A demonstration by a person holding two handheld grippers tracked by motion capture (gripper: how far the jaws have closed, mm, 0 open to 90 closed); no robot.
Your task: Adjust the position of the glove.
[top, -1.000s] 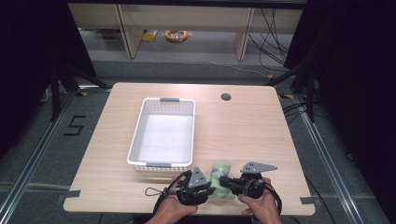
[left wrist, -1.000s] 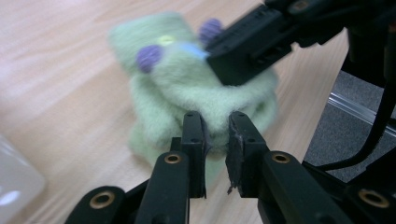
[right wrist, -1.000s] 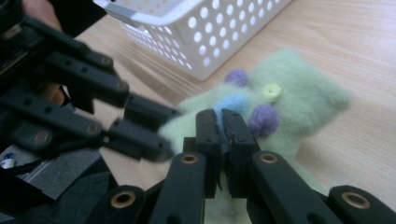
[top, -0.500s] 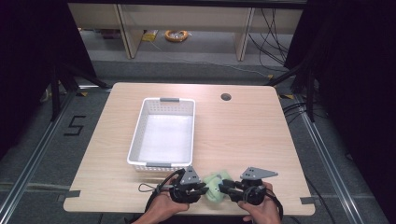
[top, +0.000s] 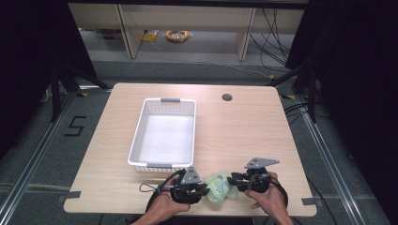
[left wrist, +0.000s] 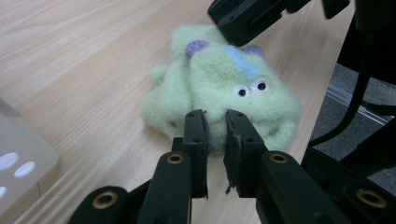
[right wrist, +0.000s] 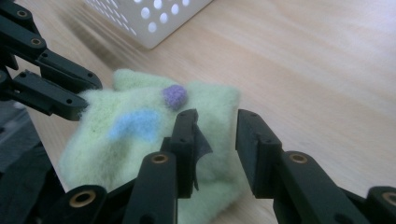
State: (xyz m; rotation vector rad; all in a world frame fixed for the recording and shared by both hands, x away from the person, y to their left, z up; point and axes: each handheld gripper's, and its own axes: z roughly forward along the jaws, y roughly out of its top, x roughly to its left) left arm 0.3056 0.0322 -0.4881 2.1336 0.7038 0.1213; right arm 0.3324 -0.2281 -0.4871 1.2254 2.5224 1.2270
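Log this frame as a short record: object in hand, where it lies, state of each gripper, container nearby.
object: green plush toy, pale green with googly eyes, a blue patch and purple spots
place: on the table, near its front edge, between the two grippers
left gripper: jaws pinched on a fold of the toy's fabric
right gripper: jaws have just been opening and stand apart over the toy's edge, pads not pressing it
container: white basket with perforated walls, beyond the toy and to its left in the high view, nothing in it
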